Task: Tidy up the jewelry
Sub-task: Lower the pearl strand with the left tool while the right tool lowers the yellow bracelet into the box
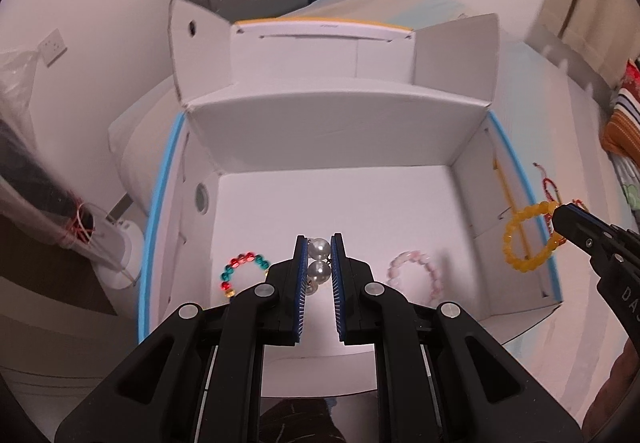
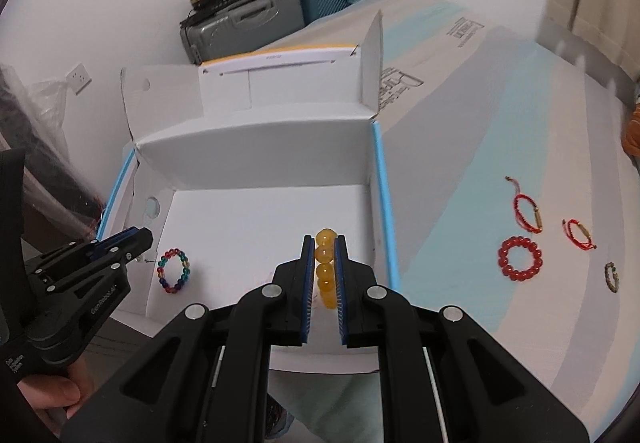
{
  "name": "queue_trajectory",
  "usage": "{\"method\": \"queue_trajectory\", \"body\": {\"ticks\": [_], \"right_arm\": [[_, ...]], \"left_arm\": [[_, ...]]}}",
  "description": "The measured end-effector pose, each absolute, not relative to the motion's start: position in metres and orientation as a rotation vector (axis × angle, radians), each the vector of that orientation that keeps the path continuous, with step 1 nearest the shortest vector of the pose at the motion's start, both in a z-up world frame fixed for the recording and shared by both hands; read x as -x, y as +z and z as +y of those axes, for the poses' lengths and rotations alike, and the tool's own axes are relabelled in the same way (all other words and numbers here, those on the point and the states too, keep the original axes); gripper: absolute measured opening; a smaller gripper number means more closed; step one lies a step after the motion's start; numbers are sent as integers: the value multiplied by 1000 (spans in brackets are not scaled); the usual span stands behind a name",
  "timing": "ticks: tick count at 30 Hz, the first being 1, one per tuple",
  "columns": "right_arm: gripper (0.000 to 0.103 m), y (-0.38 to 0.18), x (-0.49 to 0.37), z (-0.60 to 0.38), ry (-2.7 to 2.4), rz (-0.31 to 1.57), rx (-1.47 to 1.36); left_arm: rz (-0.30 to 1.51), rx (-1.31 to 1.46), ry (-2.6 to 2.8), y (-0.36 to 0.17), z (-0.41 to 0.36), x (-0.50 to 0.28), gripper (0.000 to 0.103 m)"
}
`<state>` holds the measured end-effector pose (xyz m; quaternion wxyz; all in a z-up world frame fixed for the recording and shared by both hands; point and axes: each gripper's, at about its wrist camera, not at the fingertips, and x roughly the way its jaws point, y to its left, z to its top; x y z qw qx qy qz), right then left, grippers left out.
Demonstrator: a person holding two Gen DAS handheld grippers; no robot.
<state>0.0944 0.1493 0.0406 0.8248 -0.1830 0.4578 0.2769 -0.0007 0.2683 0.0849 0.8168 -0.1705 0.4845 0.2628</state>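
Left gripper [image 1: 320, 259]: I hold the pearl strand [image 1: 319, 261] pinched; it may slip.
Right gripper [image 2: 325, 263]: I clamp the yellow bead bracelet [image 2: 325, 267]; could miss the white box [image 2: 256, 163].

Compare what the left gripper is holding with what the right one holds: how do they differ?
The left gripper is shut on a pearl bracelet with large silvery-white beads; the right gripper is shut on a yellow bracelet with translucent amber beads. The pearl bracelet hangs over the white box floor; the yellow bracelet hangs by the box's right wall. Both are beaded bracelets, pinched between blue pads.
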Motion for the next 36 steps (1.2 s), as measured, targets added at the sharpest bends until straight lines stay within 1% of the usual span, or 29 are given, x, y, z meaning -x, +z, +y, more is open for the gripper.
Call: {"method": "queue_trajectory", "body": {"ticks": [12, 23, 29, 31, 36], "right_arm": [[9, -13, -99, 170, 572, 1073, 453], [9, -41, -103, 175, 551, 1126, 481], [9, -54, -106, 175, 548, 1161, 488], [9, -57, -107, 175, 548, 1173, 489], [12, -56, -107, 172, 549, 1169, 473]], "left_arm": [[1134, 377, 612, 42, 297, 14, 11], [1242, 404, 612, 2, 310, 9, 11], [1263, 410, 616, -8, 315, 5, 11], [1262, 413, 617, -7, 315, 4, 13], [1247, 398, 634, -3, 313, 7, 14]]}}
